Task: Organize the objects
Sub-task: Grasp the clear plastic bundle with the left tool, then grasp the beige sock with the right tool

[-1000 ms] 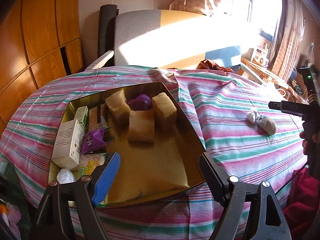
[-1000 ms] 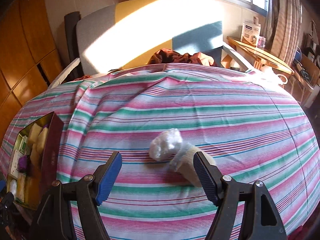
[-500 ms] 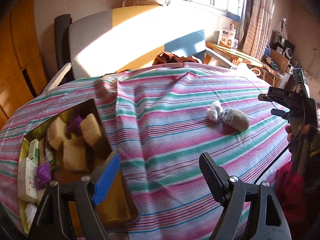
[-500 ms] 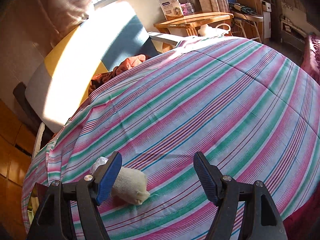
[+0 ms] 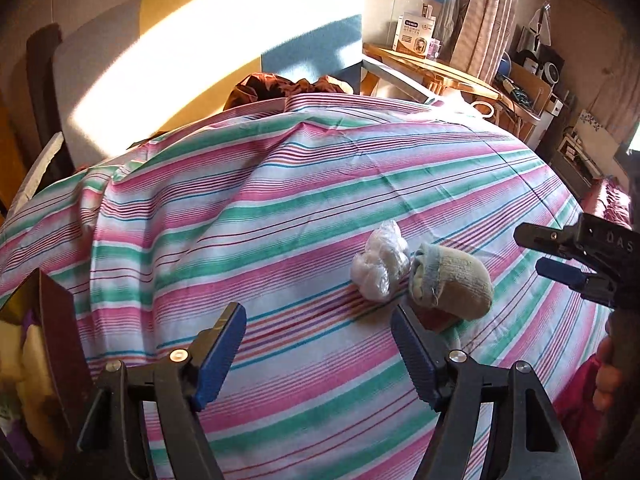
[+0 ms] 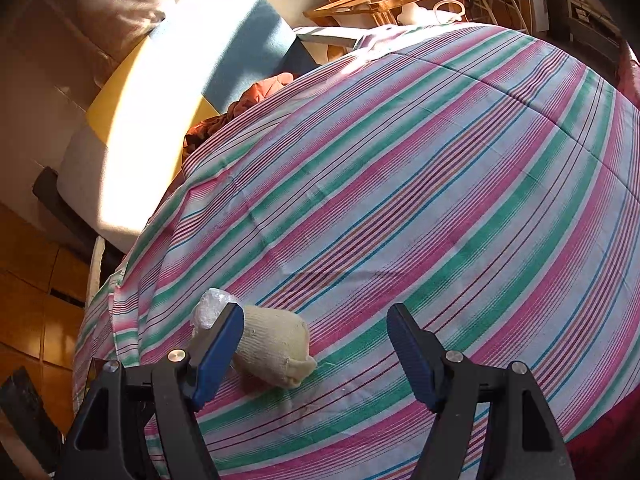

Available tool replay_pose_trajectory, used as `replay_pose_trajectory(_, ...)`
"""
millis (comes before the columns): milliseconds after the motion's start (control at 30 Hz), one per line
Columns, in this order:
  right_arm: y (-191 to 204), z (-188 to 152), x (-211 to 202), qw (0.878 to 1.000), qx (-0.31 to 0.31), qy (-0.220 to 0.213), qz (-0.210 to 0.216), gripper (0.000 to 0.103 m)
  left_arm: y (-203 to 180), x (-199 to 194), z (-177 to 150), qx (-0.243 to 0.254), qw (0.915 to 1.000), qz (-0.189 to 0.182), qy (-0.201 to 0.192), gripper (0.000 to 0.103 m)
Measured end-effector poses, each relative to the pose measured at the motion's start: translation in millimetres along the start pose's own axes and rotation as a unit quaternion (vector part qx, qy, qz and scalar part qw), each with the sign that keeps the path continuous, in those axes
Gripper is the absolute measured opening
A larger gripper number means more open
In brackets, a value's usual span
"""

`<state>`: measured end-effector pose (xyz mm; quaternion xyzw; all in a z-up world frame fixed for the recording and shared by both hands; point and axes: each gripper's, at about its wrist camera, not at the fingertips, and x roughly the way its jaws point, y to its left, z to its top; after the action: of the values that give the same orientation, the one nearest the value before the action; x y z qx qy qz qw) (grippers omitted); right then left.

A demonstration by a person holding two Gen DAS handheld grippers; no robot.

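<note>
A pink, green and white striped cotton cloth (image 5: 304, 208) is covering the broad surface and filling most of both views, creased toward the upper left of the left wrist view. Lying on it right of centre in that view are a rolled cream knitted sock (image 5: 450, 280) and a crumpled clear plastic wrapper (image 5: 380, 266), touching side by side. The left gripper (image 5: 320, 354) is hanging at the bottom of its frame with its blue-padded jaws wide apart, holding nothing, the pair sitting just beyond its right finger. The right gripper (image 6: 316, 352) is likewise standing spread and unloaded; in its view the sock (image 6: 274, 350) is lying just right of its left finger, and the wrapper (image 6: 210, 312) is peeking out behind that finger. In the left wrist view the right gripper (image 5: 560, 258) is showing at the right edge. At the lower left edge of that view a dark-walled open box (image 5: 56, 344) is sitting with pale bundles inside. Behind the cloth, a grey, yellow and blue upholstered panel (image 5: 208, 52) is catching bright sunlight, with a wooden side table (image 5: 436, 70) and curtains (image 5: 480, 16) at upper right.
</note>
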<state>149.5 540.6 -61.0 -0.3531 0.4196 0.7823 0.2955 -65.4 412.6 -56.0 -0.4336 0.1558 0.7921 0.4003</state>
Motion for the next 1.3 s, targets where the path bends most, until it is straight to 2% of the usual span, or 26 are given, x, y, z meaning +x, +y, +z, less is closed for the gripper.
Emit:
replay_pose_trajectory(300, 5, -2, 5, 1.0, -0.008, 0.014, 0.011, 0.075, -20, 60, 37, -0.01, 0.9985, -0.043, 0.034, 0.074)
replay_pose_trajectory(367, 4, -1, 4, 1.0, -0.006, 0.011, 0.009, 0.075, -23, 75, 40, -0.013, 0.9978, -0.047, 0.044, 0.072)
replay_pose_trajectory(433, 1, 0, 6, 1.0, -0.003, 0.013, 0.005, 0.075, -25, 89, 38, -0.017, 0.9963, -0.053, 0.065, 0.046)
replay_pose_trajectory(467, 0, 0, 7, 1.0, -0.002, 0.014, 0.003, 0.075, -24, 87, 37, -0.016, 0.9976, -0.044, 0.051, 0.042)
replay_pose_trajectory(533, -1, 1, 10, 1.0, -0.002, 0.019, 0.001, 0.075, -20, 82, 31, -0.023, 0.9967, -0.061, 0.048, 0.04)
replay_pose_trajectory(633, 2, 0, 14, 1.0, -0.009, 0.025, 0.001, 0.075, -9, 67, 15, -0.025, 0.9977, -0.047, 0.042, 0.04)
replay_pose_trajectory(867, 19, -7, 27, 0.997, -0.045, 0.055, 0.022, 0.075, 13, 16, -51, -0.027, 0.9994, -0.004, 0.021, 0.04)
replay_pose_trajectory(1000, 35, -14, 36, 0.994, -0.087, 0.059, 0.002, 0.076, 12, -5, -86, -0.014, 0.9998, 0.015, 0.001, 0.04)
replay_pose_trajectory(1233, 51, -19, 43, 0.991, -0.127, 0.047, -0.015, 0.076, 6, -9, -103, 0.017, 0.999, 0.03, -0.029, 0.04)
replay_pose_trajectory(1300, 51, -17, 44, 0.991, -0.125, 0.042, -0.012, 0.08, 5, -9, -105, 0.021, 0.9985, 0.032, -0.04, 0.04)
